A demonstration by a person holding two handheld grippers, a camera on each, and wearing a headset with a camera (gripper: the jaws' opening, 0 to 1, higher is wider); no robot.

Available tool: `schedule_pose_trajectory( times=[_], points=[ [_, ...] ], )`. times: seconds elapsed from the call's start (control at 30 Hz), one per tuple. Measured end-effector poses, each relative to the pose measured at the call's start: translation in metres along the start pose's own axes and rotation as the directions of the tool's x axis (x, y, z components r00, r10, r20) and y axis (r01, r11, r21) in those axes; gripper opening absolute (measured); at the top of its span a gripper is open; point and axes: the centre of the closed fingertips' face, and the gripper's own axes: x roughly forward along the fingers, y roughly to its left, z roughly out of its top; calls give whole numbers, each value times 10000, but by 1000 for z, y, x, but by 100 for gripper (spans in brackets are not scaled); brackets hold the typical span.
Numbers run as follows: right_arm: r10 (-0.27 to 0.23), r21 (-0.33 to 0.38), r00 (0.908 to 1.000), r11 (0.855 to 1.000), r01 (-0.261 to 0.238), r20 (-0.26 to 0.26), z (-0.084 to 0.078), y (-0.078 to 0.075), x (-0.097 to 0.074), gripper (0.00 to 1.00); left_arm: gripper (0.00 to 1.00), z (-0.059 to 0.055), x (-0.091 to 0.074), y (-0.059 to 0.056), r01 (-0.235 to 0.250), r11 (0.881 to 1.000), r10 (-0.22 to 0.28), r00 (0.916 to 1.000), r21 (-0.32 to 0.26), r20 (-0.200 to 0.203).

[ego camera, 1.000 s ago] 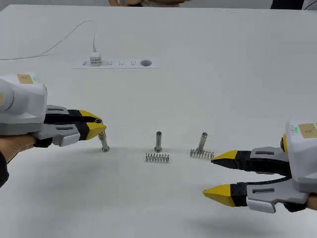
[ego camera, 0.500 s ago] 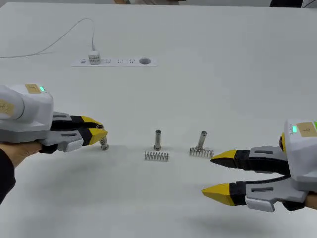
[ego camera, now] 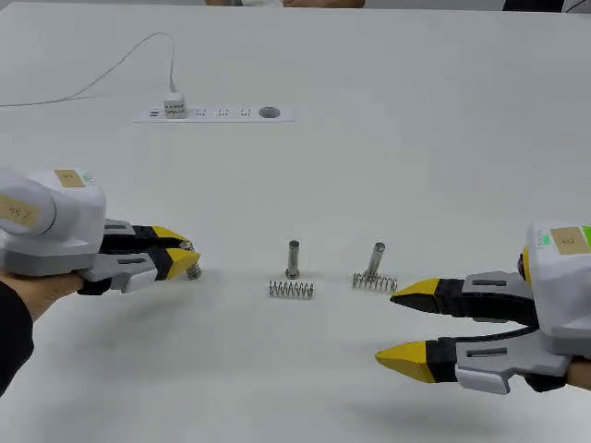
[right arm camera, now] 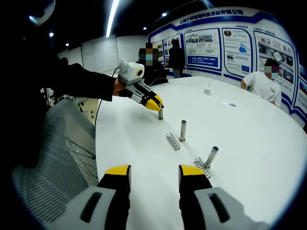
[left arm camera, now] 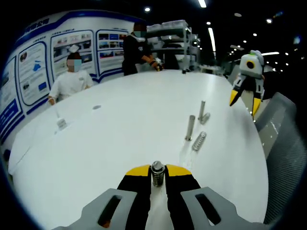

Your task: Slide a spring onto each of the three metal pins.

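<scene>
The left gripper point(ego camera: 191, 257) is pinched narrow on the first spring point(left arm camera: 157, 179), which sits over the left pin point(left arm camera: 157, 166) (its cap peeks out on top). I'd push straight down, keeping that pin upright. The right gripper point(ego camera: 402, 323) gapes wide near the middle spring point(ego camera: 291, 290) and the right spring point(ego camera: 374, 282), both lying flat on the table point(ego camera: 388, 138).

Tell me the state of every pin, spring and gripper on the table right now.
Left gripper: shut on left spring.
Left spring: on left pin.
Middle pin: upright, bare.
Middle spring: lying loose.
Right pin: tilted, bare.
Right spring: lying at its base.
Right gripper: open, empty.
</scene>
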Motion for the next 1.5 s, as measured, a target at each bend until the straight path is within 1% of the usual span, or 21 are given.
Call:
schedule_pose_trajectory(
  times=[0.1,0.17,0.4,0.6,0.73,0.93,1.03,1.2,1.4,1.5],
  points=[
    [-1,2,10000,10000,1,-8,0,0,0,41,12,-1,0,0,-4,10000,4,10000,-11,-34],
    [-4,-3,10000,10000,4,-14,0,0,0,41,16,-1,0,0,-21,10000,21,10000,-30,-53],
    [-12,10,10000,10000,12,-31,-1,-1,0,41,23,2,-3,1,-62,9999,63,10000,-96,37],
    [16,12,10000,10000,-16,-80,-2,-1,1,40,24,6,-12,4,-198,9997,200,9996,-118,193],
    [41,-12,9999,10000,-41,-102,-1,-1,3,40,26,11,-20,6,-300,9994,306,9989,-168,363],
    [97,-59,9999,9999,-98,-142,-1,-1,5,40,27,19,-30,2,-317,9995,320,9981,-69,524],
    [104,-63,9998,9999,-105,-151,-1,-2,6,40,26,24,-33,-2,-277,9996,280,9974,-50,667],
    [161,-89,9997,9998,-163,-199,-1,-3,9,39,25,33,-34,-16,-63,9999,54,9962,99,874],
    [220,-169,9993,9996,-225,-314,-3,-6,13,39,24,44,-32,-39,401,9984,-441,9932,398,1076],
    [237,-193,9991,9995,-244,-360,-3,-8,16,38,24,46,-30,-49,608,9970,-657,9917,471,1109]
  ],
)
